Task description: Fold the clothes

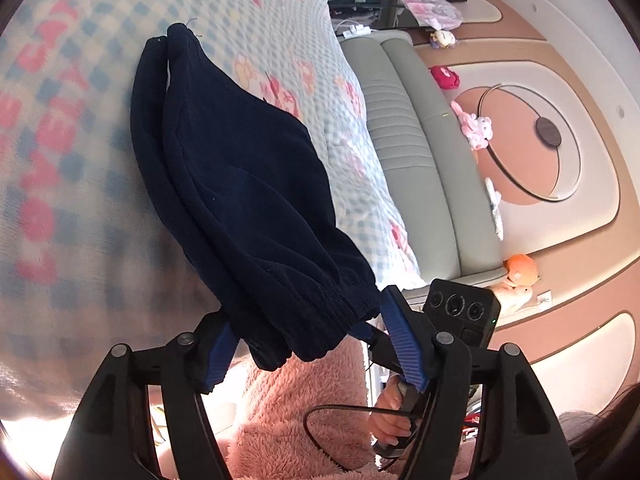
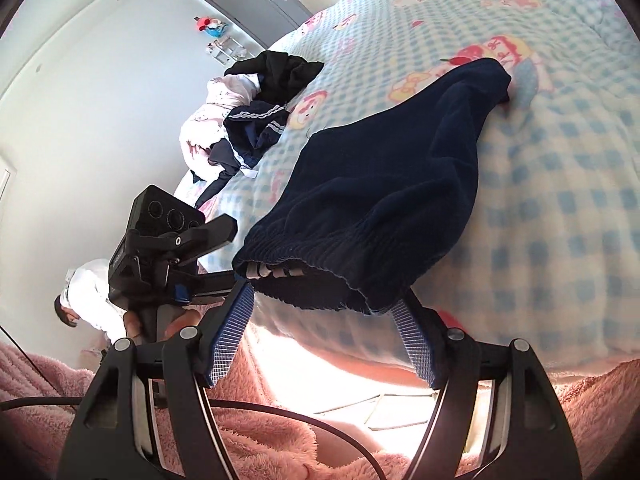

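Note:
Dark navy fleece pants (image 1: 248,180) lie stretched out on the blue checked blanket (image 1: 80,120), legs pointing away, elastic waistband toward me at the bed's edge. My left gripper (image 1: 308,312) stands open with the waistband between its blue fingers (image 1: 400,344); the cloth drapes over the left fingertip. In the right wrist view the same pants (image 2: 380,168) show their waistband opening. My right gripper (image 2: 324,296) is open around that end, and its pads (image 2: 412,340) flank the cloth without pinching it. The two grippers sit side by side at the waistband.
A pile of dark and pink clothes (image 2: 256,112) lies at the far end of the blanket (image 2: 540,160). A person in white (image 2: 84,292) stands by the wall. A grey padded bench (image 1: 400,140) runs beside the bed. Pink fleece sleeves (image 2: 240,440) and cables are under the grippers.

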Tool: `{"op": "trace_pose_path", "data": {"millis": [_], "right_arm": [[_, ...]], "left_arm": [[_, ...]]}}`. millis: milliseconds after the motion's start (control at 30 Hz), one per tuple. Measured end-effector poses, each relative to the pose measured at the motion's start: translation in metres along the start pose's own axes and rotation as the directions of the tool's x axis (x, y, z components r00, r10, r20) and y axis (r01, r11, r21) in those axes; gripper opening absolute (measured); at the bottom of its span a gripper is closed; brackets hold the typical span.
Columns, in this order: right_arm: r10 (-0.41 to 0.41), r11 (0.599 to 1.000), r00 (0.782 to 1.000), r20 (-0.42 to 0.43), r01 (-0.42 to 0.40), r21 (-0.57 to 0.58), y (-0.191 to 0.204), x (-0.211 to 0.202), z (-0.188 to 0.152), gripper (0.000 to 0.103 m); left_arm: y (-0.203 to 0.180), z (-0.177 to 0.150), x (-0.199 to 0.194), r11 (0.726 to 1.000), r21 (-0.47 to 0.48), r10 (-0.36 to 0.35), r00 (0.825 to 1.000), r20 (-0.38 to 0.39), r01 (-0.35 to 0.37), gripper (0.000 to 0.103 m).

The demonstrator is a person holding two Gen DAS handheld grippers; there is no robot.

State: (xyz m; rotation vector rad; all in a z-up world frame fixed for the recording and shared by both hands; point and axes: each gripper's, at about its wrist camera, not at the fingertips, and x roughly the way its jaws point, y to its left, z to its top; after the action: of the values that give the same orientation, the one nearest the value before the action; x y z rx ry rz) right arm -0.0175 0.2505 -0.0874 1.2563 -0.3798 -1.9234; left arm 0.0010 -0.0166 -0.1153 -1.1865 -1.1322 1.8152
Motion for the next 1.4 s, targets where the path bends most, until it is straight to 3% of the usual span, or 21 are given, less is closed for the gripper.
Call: {"op": "trace_pose_path", "data": {"millis": [67, 267, 400, 567, 667, 733, 867, 967, 1067, 1200, 1300, 1367, 1400], "right_arm": [[-0.012, 1.000, 1.000, -0.007, 0.012, -0.009, 0.000, 0.000, 0.000, 0.073], [-0.067, 0.998, 0.998, -0.020, 0.067, -0.017, -0.002, -0.001, -0.002, 0.071], [0.047, 0.997, 0.998, 0.032, -0.049, 0.062, -0.012, -0.014, 0.000, 0.070], [0.015, 0.999, 0.997, 0.078, -0.019, 0.044, -0.010, -0.030, 0.008, 0.070], [0.029, 0.999, 0.995, 0.096, -0.031, 0.016, -0.008, -0.028, 0.023, 0.070], [0.020, 1.000, 0.994, 0.103, -0.020, -0.003, -0.009, -0.022, 0.035, 0.071], [-0.107, 0.993, 0.990, 0.088, 0.110, -0.033, -0.012, 0.004, 0.058, 0.070], [-0.174, 0.982, 0.980, 0.101, 0.180, -0.051, -0.013, 0.012, 0.064, 0.070], [-0.242, 0.966, 0.962, 0.126, 0.251, -0.061, -0.016, 0.013, 0.064, 0.069], [-0.334, 0.939, 0.928, 0.163, 0.343, -0.029, -0.027, 0.011, 0.060, 0.073], [-0.360, 0.931, 0.924, 0.131, 0.364, -0.004, -0.039, 0.016, 0.059, 0.073], [-0.342, 0.938, 0.934, 0.103, 0.345, -0.015, -0.042, 0.022, 0.059, 0.057], [-0.330, 0.942, 0.939, 0.095, 0.335, -0.033, -0.042, 0.024, 0.059, 0.048]], "left_arm": [[-0.002, -0.003, 0.000, 1.000, 0.011, 0.013, 1.000, 0.004, -0.013, 0.068], [-0.006, -0.002, -0.009, 0.998, 0.027, -0.063, 0.998, 0.009, 0.063, 0.066], [-0.010, 0.015, -0.008, 0.995, 0.029, -0.098, 0.995, 0.005, 0.098, 0.066], [-0.030, 0.047, -0.003, 0.990, 0.079, -0.121, 0.992, 0.045, 0.118, 0.066], [-0.033, 0.064, 0.008, 0.992, 0.089, -0.096, 0.993, 0.064, 0.090, 0.067], [-0.027, 0.074, 0.016, 0.996, 0.084, -0.030, 0.996, 0.081, 0.023, 0.067], [-0.011, 0.085, 0.016, 0.987, 0.092, 0.119, 0.986, 0.114, -0.130, 0.067], [-0.012, 0.084, 0.001, 0.957, 0.156, 0.217, 0.960, 0.178, -0.246, 0.067], [-0.023, 0.083, -0.010, 0.889, 0.272, 0.302, 0.919, 0.253, -0.367, 0.068], [-0.038, 0.094, 0.014, 0.792, 0.429, 0.377, 0.901, 0.217, -0.434, 0.069], [-0.034, 0.098, 0.045, 0.749, 0.501, 0.425, 0.895, 0.138, -0.433, 0.071], [-0.032, 0.101, 0.065, 0.719, 0.548, 0.459, 0.884, 0.086, -0.427, 0.070], [-0.030, 0.102, 0.075, 0.703, 0.569, 0.477, 0.876, 0.068, -0.427, 0.061]]}}
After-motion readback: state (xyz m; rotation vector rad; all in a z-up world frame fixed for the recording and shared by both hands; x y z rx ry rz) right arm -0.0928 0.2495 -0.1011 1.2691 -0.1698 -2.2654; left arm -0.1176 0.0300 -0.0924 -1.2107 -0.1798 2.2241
